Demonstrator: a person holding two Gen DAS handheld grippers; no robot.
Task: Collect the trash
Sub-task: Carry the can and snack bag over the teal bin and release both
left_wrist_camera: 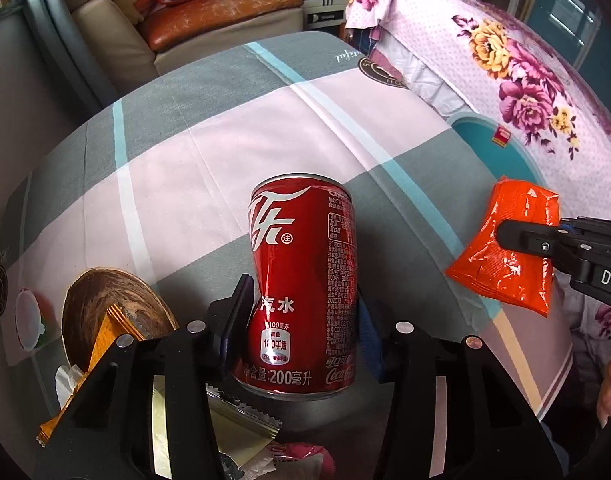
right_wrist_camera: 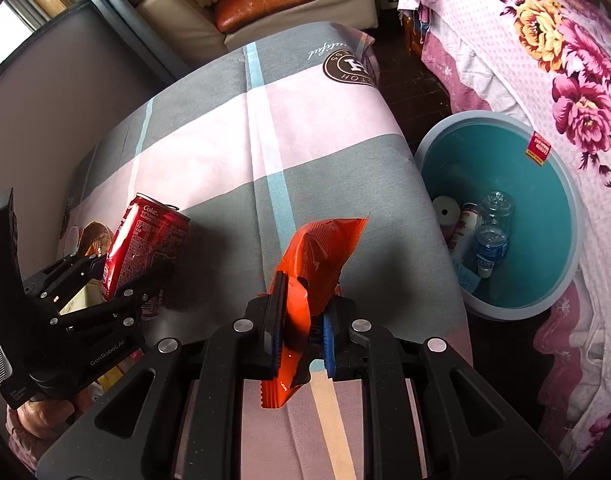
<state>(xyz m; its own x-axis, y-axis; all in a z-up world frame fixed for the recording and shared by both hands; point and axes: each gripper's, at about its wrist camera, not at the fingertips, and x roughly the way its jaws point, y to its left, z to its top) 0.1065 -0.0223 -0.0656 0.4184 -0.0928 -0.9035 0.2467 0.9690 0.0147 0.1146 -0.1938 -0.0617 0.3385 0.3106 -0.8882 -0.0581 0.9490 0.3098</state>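
Note:
My left gripper (left_wrist_camera: 301,320) is shut on a dented red Coca-Cola can (left_wrist_camera: 301,280) and holds it above the cloth-covered table (left_wrist_camera: 225,140). The can also shows in the right wrist view (right_wrist_camera: 145,248), with the left gripper (right_wrist_camera: 117,276) around it. My right gripper (right_wrist_camera: 303,320) is shut on an orange snack wrapper (right_wrist_camera: 321,256) held above the table (right_wrist_camera: 325,160). The wrapper also shows in the left wrist view (left_wrist_camera: 509,248). A teal bin (right_wrist_camera: 545,184) stands on the floor to the right of the table, with a few bottles (right_wrist_camera: 491,236) inside.
A brown bowl (left_wrist_camera: 105,308), orange and gold wrappers (left_wrist_camera: 233,424), a tissue (left_wrist_camera: 67,380) and a pink wrapper (left_wrist_camera: 301,456) lie at the table's near left. A floral-covered bed (right_wrist_camera: 553,60) stands to the right of the bin. A sofa (right_wrist_camera: 265,4) is behind the table.

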